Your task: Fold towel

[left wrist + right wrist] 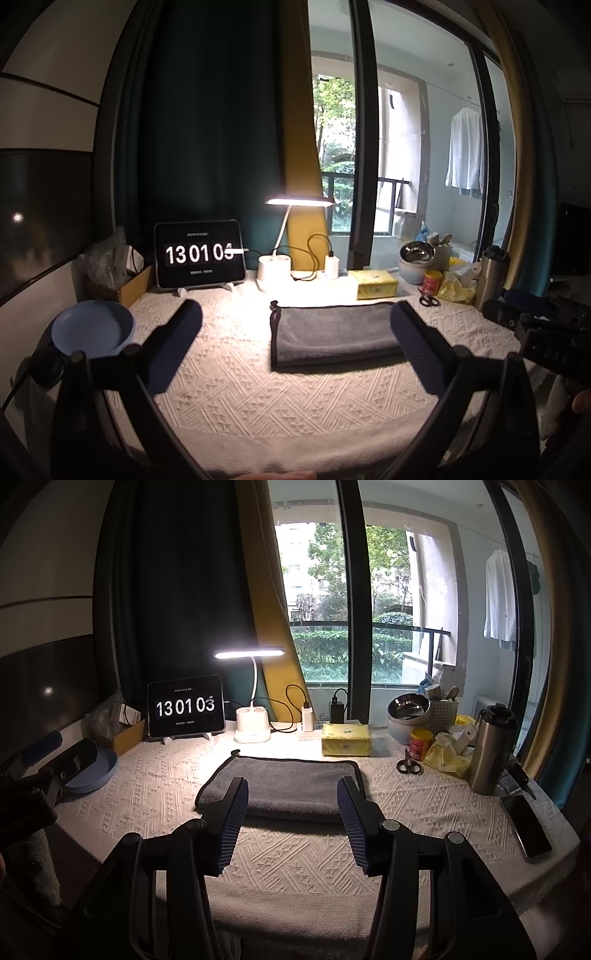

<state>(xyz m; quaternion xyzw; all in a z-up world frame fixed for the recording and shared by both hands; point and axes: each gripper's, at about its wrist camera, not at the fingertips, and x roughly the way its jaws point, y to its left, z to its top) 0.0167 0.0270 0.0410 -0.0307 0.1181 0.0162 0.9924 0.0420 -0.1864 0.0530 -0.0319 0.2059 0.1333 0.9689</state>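
Note:
A grey towel [332, 332] with a dark hem lies folded flat on the white textured tablecloth [295, 398]; it also shows in the right wrist view [284, 782]. My left gripper [295, 317] is open and empty, held above the table in front of the towel, whose right end is hidden behind the right finger [417, 347]. My right gripper [292, 794] is open and empty, just in front of the towel's near edge. The right gripper body [546, 332] shows at the right of the left wrist view, and the left gripper body [44, 775] at the left of the right wrist view.
A blue plate [92, 326] sits at the left. At the back stand a tablet clock [199, 254], a lit desk lamp [275, 267], a yellow tissue box [373, 283], scissors [409, 765], a red can [420, 744], a steel flask [489, 749] and a phone [526, 827].

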